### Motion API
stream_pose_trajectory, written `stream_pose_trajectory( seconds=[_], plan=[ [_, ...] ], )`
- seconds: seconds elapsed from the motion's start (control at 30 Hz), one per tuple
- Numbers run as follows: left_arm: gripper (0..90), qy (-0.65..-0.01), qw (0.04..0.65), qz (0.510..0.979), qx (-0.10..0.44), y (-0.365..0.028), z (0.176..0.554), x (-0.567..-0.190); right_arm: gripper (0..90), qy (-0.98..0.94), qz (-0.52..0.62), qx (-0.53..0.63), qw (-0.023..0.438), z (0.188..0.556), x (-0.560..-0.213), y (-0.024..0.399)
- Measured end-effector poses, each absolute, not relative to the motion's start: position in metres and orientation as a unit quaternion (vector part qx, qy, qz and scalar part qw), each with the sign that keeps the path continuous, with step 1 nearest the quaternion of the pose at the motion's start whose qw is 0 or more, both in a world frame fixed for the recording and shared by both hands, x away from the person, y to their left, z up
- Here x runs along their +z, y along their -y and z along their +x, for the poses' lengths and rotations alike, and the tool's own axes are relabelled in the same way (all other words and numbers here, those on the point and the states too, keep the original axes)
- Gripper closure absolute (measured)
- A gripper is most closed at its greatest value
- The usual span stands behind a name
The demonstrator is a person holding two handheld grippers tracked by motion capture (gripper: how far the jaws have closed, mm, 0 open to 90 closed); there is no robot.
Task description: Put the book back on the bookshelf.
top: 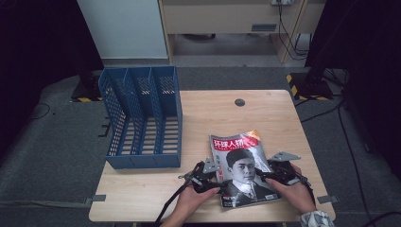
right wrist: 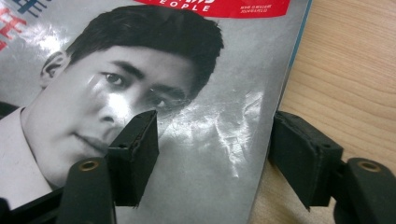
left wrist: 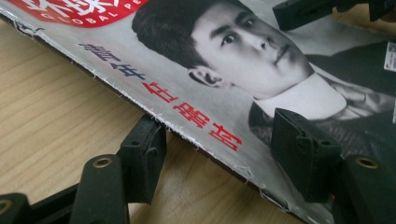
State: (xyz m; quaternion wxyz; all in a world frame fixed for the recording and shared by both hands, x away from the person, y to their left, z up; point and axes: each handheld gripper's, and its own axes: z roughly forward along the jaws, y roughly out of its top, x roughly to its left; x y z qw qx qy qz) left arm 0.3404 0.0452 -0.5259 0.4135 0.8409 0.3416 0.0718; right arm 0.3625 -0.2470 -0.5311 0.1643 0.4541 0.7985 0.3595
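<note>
Black rubber-padded jaws of the left gripper (left wrist: 219,158) stand spread apart, w/ one jaw on the wood just beside the worn spine edge and the other jaw over the cover of the thin glossy magazine with a black-and-white portrait and a red title band (left wrist: 261,70); nothing is pinched between them yet. Same for the right gripper (right wrist: 212,154): its jaws are spread, one above the shiny cover, the other just outside the opposite long edge, over the bare wood. From the high view both grippers, left (top: 204,174) and right (top: 279,174), flank the magazine (top: 242,165), which lies flat on the near right part of the light wooden table (top: 156,189), a bit rotated. My judgement on handling: it is light, thin and floppy, so if taken by one corner only it will probably sag and the pages fan open. The cover is slick and reflects the light, so pads may slip on it; a firm pinch is needed, but the paper is already frayed at the spine, so too much force could tear it more. Best place to grip is, I think, the spine side, where all pages are bound together & the edge is stiffest; since it lies flat, one jaw must first get under the edge. Farther off, at the left-rear, the blue perforated plastic file rack with three upright slots (top: 142,118) stands well apart from the magazine.
</note>
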Motion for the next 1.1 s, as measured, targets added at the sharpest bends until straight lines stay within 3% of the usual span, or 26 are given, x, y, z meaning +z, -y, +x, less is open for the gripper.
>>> stream_pose_trajectory(
  seconds=[0.37, 0.5, 0.67, 1.1],
  plan=[
    [37.5, -0.353, 0.408, 0.839, 0.072, -0.045, 0.355, -0.518, 45.1, -0.806, 0.440, 0.363, 0.158, 0.359, -0.530, 0.250],
    [51.8, -0.362, 0.398, 0.840, 0.073, -0.046, 0.358, -0.517, 44.7, -0.808, 0.439, 0.361, 0.155, 0.359, -0.529, 0.249],
    [61.0, -0.365, 0.387, 0.844, 0.071, -0.047, 0.358, -0.517, 39.3, -0.802, 0.449, 0.366, 0.148, 0.364, -0.530, 0.251],
    [63.8, -0.335, 0.384, 0.858, 0.062, -0.039, 0.350, -0.515, 37.5, -0.783, 0.474, 0.370, 0.158, 0.387, -0.532, 0.251]
  ],
)
